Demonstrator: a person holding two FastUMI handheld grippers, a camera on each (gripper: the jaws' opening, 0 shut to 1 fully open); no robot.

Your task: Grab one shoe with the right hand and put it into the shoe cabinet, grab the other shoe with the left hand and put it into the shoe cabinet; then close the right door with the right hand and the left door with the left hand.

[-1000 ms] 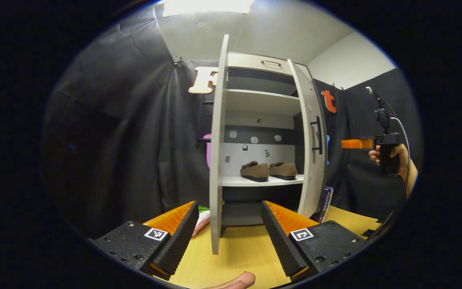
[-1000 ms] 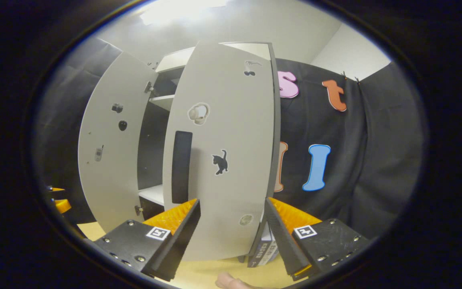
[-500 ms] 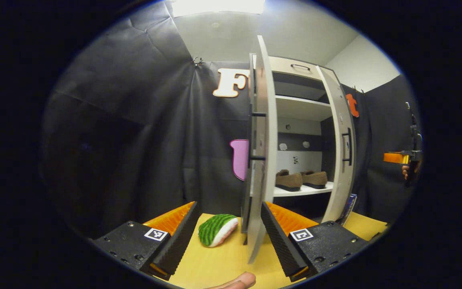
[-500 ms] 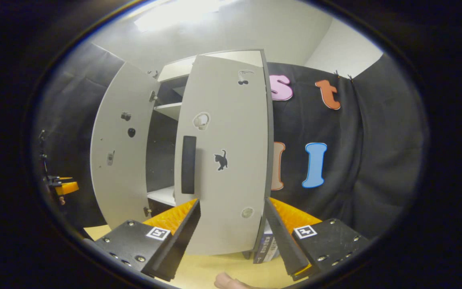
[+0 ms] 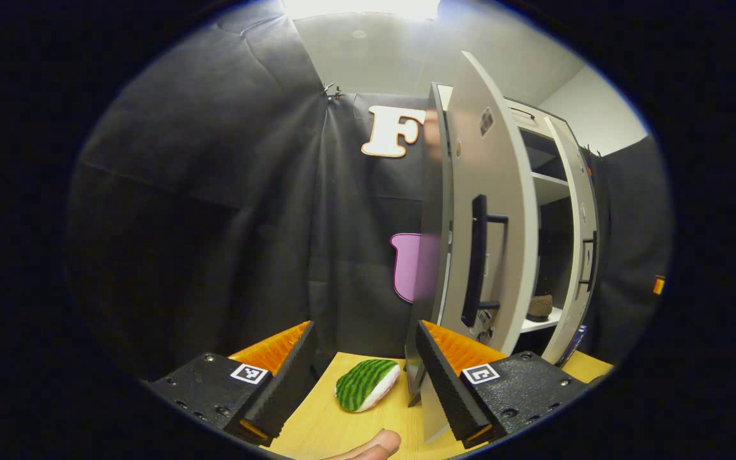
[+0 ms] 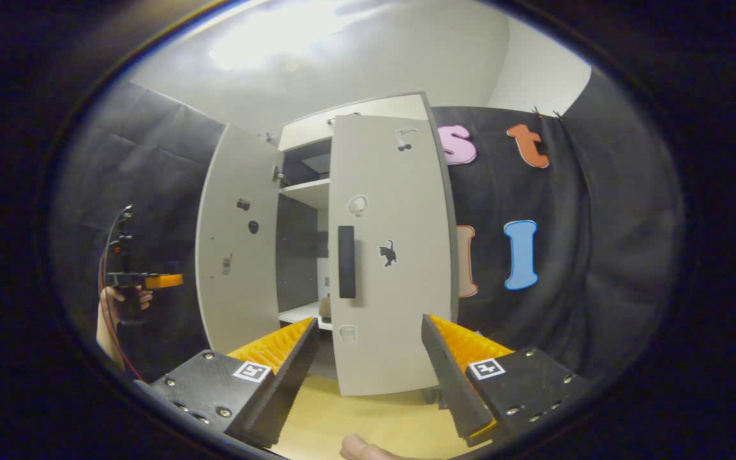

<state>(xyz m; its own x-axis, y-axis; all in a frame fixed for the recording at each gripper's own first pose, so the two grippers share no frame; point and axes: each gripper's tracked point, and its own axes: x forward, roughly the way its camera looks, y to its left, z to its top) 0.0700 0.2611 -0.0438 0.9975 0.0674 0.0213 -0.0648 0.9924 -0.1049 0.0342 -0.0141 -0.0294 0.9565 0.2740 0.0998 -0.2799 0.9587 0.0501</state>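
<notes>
In the right gripper view the shoe cabinet's right door (image 6: 393, 255), with a black handle (image 6: 346, 262), stands almost shut. The left door (image 6: 237, 249) hangs wide open. A brown shoe (image 6: 325, 306) peeks through the gap on the lower shelf (image 6: 298, 313). My right gripper (image 6: 368, 377) is open, a short way in front of the right door. In the left gripper view I face the outer side of the left door (image 5: 492, 191) and its handle (image 5: 478, 262). A shoe (image 5: 539, 306) shows inside. My left gripper (image 5: 365, 377) is open, its right finger (image 5: 444, 377) close to the door's lower edge.
A watermelon-patterned soft toy (image 5: 366, 384) lies on the wooden table (image 5: 329, 421) between my left fingers. The other gripper (image 6: 163, 280), held by a hand (image 6: 119, 300), floats left of the open door. Black cloth walls enclose the booth.
The left gripper has swung left around the left door, from its inner side to its outer face. The right door has closed further, and the right gripper has drawn back from it.
</notes>
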